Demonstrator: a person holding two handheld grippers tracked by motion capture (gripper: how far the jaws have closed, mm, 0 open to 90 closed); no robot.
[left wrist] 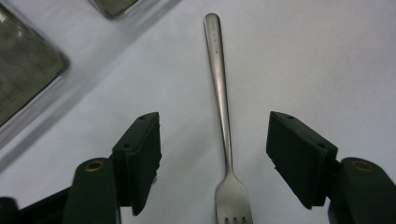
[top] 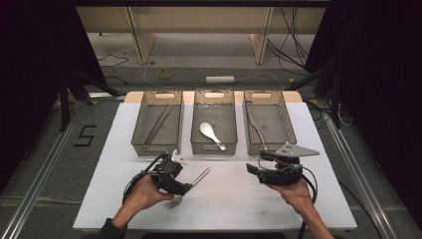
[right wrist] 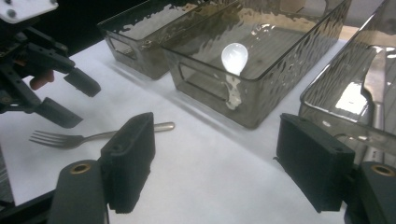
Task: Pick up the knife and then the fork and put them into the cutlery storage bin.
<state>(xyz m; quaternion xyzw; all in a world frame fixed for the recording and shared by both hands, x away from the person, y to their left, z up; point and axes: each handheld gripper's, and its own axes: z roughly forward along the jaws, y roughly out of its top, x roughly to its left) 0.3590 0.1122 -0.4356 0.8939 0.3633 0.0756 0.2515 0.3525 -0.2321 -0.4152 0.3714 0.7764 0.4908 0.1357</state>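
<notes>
high view: the left hand-held gripper [top: 186, 188] sits over a metal fork [top: 190, 185] lying on the white surface [top: 234, 199], in front of three clear bins.

left gripper view: fork [left wrist: 223, 116] flat, slim matte handle pointing away, tines near; jaws spread either side, not touching it.

right gripper view: right hand-held gripper [right wrist: 217, 163] open, nothing between its jaws; fork [right wrist: 70, 138] lies beyond.

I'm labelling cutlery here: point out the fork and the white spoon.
fork [left wrist: 223, 100], left gripper view, on the middle of its handle.
white spoon [top: 207, 129], high view, on its bowl, in the middle bin.
</notes>
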